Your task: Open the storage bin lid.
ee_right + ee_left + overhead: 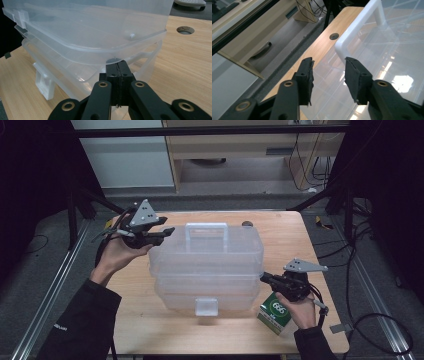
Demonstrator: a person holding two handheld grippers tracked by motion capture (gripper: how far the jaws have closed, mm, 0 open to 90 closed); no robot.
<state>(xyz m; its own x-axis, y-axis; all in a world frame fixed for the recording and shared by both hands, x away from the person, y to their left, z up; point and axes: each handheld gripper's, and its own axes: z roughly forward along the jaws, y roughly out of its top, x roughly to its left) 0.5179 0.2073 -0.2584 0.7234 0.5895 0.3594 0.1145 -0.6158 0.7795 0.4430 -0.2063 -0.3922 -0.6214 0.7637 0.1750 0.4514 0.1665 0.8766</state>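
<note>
Shut on nothing, the right tool (117, 72) presses under the box (207, 265) lid's corner, mid-counter (300, 235); the left tool (329, 75) hangs apart near the handle (207, 234). An uneven lift could tip or slide the box toward the carton (274, 314).

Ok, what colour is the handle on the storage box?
White, on the clear plastic storage box; the handle shows best in the high view.

A clear storage box (206, 265) sits between left gripper (165, 233) and right gripper (265, 277).
</note>
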